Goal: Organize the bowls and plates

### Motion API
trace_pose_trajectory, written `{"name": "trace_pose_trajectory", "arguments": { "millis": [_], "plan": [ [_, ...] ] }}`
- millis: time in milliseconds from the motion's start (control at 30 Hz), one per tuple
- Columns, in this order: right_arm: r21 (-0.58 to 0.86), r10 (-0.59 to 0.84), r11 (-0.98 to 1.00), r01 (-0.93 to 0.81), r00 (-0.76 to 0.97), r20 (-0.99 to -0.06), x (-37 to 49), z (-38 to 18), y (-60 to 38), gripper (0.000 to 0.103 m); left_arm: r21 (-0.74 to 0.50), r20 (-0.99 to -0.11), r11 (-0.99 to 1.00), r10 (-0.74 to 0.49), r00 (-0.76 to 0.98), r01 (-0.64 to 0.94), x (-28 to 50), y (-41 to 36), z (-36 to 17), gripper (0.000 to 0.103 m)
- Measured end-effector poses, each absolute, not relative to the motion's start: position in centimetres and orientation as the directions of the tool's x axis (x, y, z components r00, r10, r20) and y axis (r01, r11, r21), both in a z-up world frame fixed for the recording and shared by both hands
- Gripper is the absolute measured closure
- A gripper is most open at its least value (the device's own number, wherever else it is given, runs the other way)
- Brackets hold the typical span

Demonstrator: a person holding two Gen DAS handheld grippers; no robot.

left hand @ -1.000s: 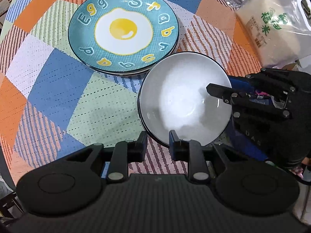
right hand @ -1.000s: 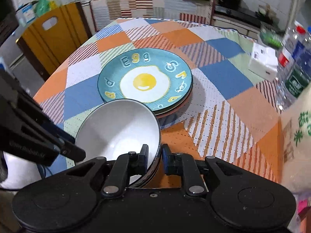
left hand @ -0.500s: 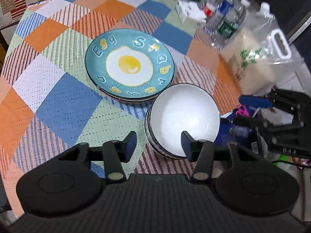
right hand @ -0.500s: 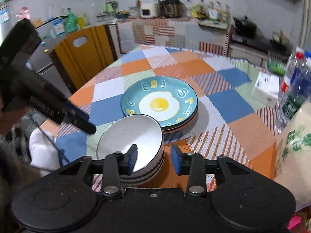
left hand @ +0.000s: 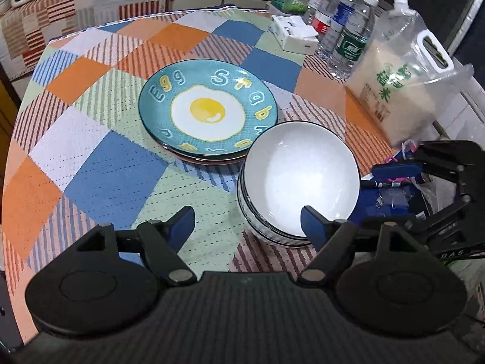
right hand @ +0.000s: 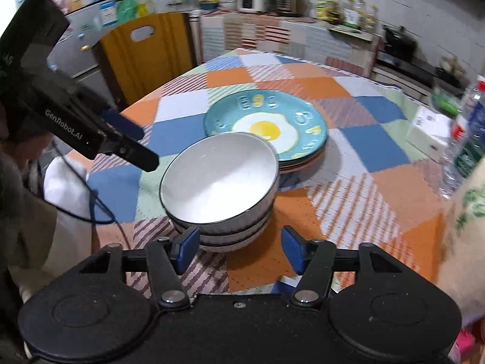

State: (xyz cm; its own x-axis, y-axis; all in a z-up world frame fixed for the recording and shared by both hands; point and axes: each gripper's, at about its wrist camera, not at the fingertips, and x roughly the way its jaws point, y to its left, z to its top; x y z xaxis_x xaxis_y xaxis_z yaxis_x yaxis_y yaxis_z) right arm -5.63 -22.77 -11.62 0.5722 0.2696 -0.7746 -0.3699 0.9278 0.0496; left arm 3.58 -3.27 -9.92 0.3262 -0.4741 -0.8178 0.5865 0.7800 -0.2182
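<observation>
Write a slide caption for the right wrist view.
Open right gripper behind stacked bowls, beside the egg plates.

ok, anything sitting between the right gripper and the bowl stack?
Nothing visible. The right gripper has just been opening, nothing between its jaws; the bowl stack sits right ahead of them on the tablecloth. The plate stack lies beyond the bowls, the left gripper off to one side.

glossy glazed ceramic bowls (left hand: pixel 298 179) and plate (left hand: pixel 208 112) on a matt, textured woven tablecloth (left hand: pixel 100 163).
</observation>
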Motion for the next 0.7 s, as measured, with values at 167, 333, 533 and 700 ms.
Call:
{"name": "trace_pose_trajectory", "arguments": {
  "millis": [167, 333, 533, 700],
  "plan": [
    [0.082, 0.331, 0.898, -0.432, 0.542, -0.773, -4.9, -13.9, -22.7, 0.028, -0.313, -0.805, 0.781, -0.52, 0.286, 0.54, 4.5, -2.9, -10.6, 0.022],
    [0.061, 0.331, 0.885, -0.461, 0.533, -0.779, -4.0, -16.5, -21.9, 0.025, -0.305, -0.836, 0.816, -0.476, 0.272, 0.491, 5.9, -3.7, -12.0, 0.022],
    [-0.001, 0.314, 0.864, -0.504, 0.54, -0.781, -3.1, -18.5, -20.2, 0.011, -0.355, -0.834, 0.784, -0.512, 0.207, 0.508, 6.5, -5.1, -13.7, 0.022],
    [0.029, 0.336, 0.878, -0.478, 0.571, -0.749, -2.6, -19.7, -20.1, 0.007, -0.296, -0.856, 0.809, -0.46, 0.234, 0.508, 6.8, -6.0, -14.7, 0.024]
  ]
}}
